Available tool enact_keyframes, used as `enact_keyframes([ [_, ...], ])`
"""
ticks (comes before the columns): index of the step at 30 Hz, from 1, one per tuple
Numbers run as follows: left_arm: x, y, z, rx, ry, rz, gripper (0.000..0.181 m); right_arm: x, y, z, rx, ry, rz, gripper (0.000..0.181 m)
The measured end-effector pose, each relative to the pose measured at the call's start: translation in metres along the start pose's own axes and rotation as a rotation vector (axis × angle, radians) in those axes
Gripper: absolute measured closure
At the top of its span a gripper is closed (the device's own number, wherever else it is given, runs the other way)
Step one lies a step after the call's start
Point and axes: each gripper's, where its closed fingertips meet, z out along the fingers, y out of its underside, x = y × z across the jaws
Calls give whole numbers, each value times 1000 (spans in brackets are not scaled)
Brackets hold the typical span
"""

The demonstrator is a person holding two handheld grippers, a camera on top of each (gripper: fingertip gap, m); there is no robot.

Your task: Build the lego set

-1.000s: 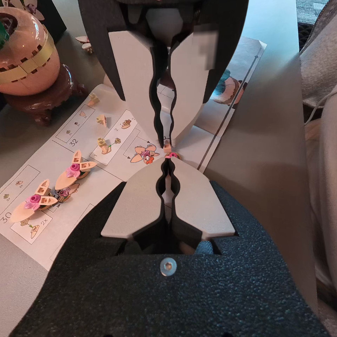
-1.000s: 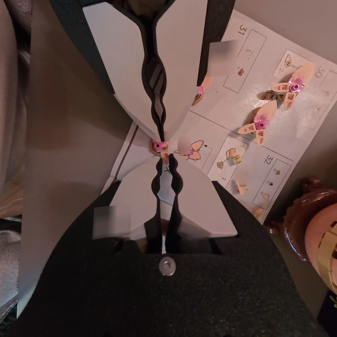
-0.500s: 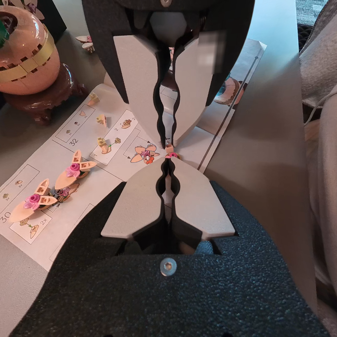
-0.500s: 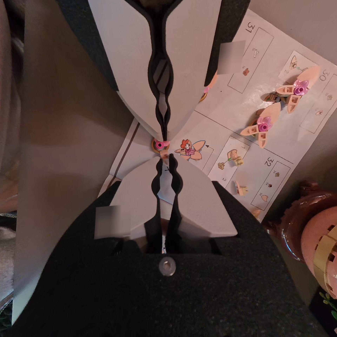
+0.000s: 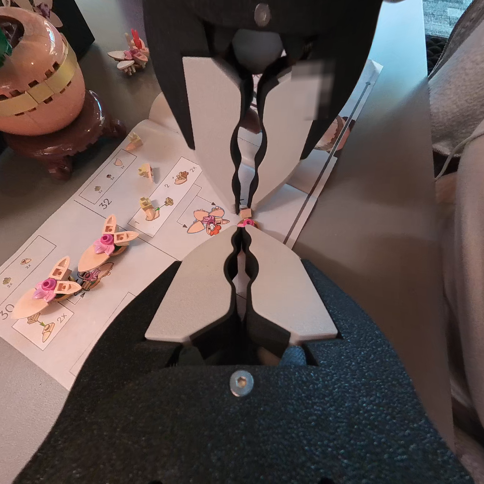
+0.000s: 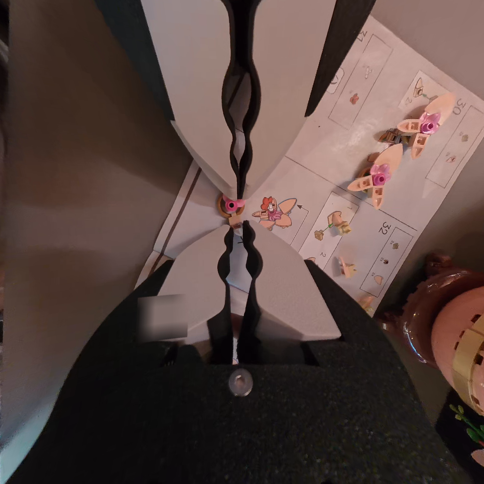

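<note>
- Since a second ago both grippers have drawn slightly apart: from the left wrist view the right gripper [image 5: 244, 209] now sits higher in frame with its pivot screw showing, and the small tan brick [image 5: 246, 212] it pinches is plainer to see.
- Largest nearby is the pink and brown vase model [image 5: 39, 99] at the far corner of the worktop [image 5: 366, 235], well clear of my hands, so no obstacle.
- Under everything lies the open instruction booklet [image 5: 78, 222]; a dropped piece would land on it, but its printed pictures could hide a tan part.
- Two finished flower assemblies [image 5: 104, 246] rest on the booklet to my left, near enough that a wide sweep of my left gripper [image 5: 242, 229] could scatter them. A third [image 5: 131, 56] sits farther back.
- Loose tan pieces [image 5: 146, 171] lie between those and the vase model, out of the way.
- My left gripper is closed narrow on the round brown base with the pink stud [image 6: 230, 205], held just above the booklet.
- My right gripper [image 6: 237, 224] nips the tan brick [image 6: 235, 221] by its very tips, touching or nearly touching the base; I cannot tell whether it is seated.
- Main risk, I judge: so shallow a hold lets the brick twist or pop out when I press, or the base rotates in my left gripper.
</note>
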Motion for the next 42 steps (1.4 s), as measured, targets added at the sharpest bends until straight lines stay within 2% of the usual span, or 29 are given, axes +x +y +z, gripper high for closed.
enact_keyframes([
  [6,0,0,0,0,9,-10,181,0,0,0,15,-8,19,174],
  [17,0,0,0,1,7,-7,181,0,-1,0,-75,-1,-4,174],
  [23,0,0,0,2,14,-15,181,0,-6,-1,-83,-27,42,174],
  [36,1,0,0,2,12,-7,181,-3,-7,2,-2,-84,109,173],
  [40,0,0,0,2,15,-13,181,-3,-9,1,78,-110,127,171],
  [42,1,0,0,2,20,-17,181,-3,-12,-1,145,-123,151,164],
])
